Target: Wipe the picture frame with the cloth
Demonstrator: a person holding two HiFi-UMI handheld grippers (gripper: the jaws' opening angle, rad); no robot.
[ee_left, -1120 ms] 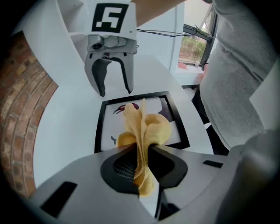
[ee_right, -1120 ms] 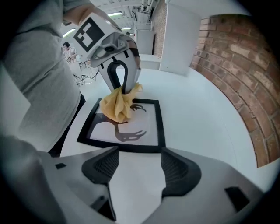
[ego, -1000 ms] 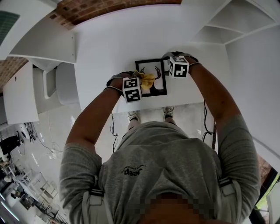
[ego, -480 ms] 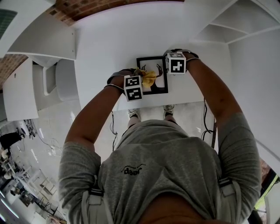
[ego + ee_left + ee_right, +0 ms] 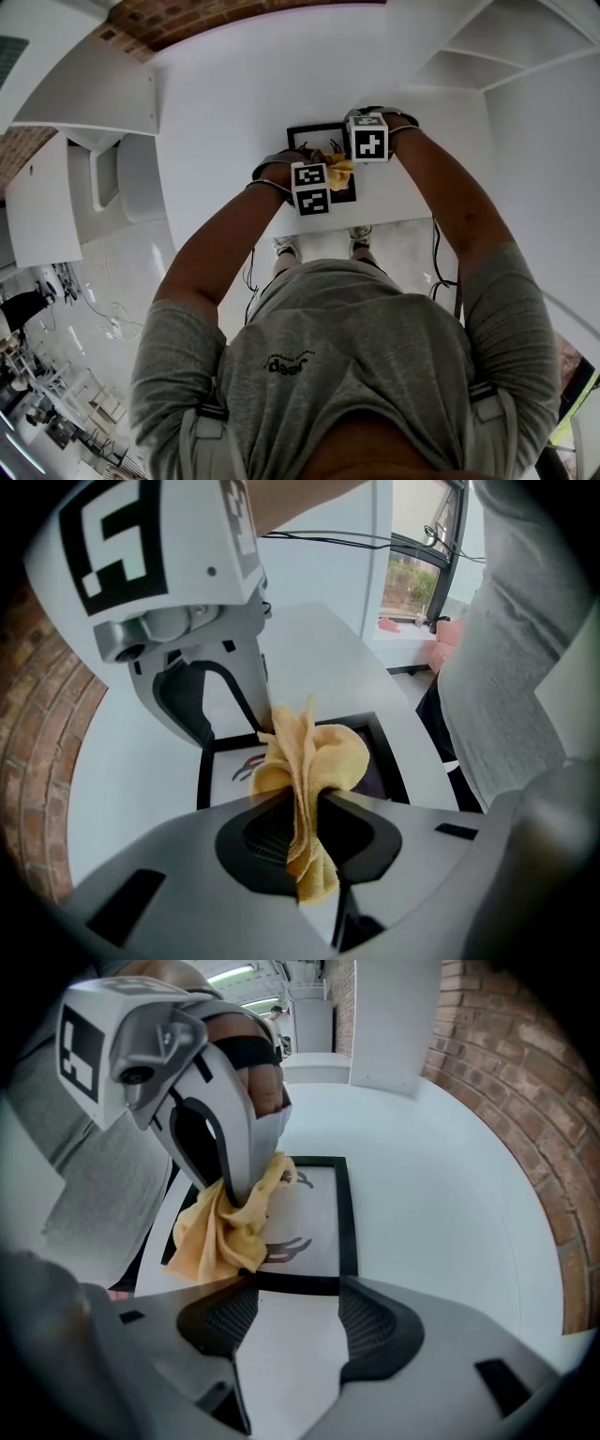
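**Yellow cloth [image 5: 317,757] slides rightward over the picture**

The left gripper [image 5: 305,808] pinches the cloth tight. Since a moment ago it has dragged the cloth from the middle of the picture frame [image 5: 319,1206] toward the right side, so wiping looks well under way. Beyond it, the right gripper [image 5: 286,1321] has edged closer and stands wide and empty at the frame's border on the white table [image 5: 431,1176].

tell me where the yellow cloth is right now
In the head view the yellow cloth sits upper-middle, pinched in the left gripper and resting on the black picture frame.
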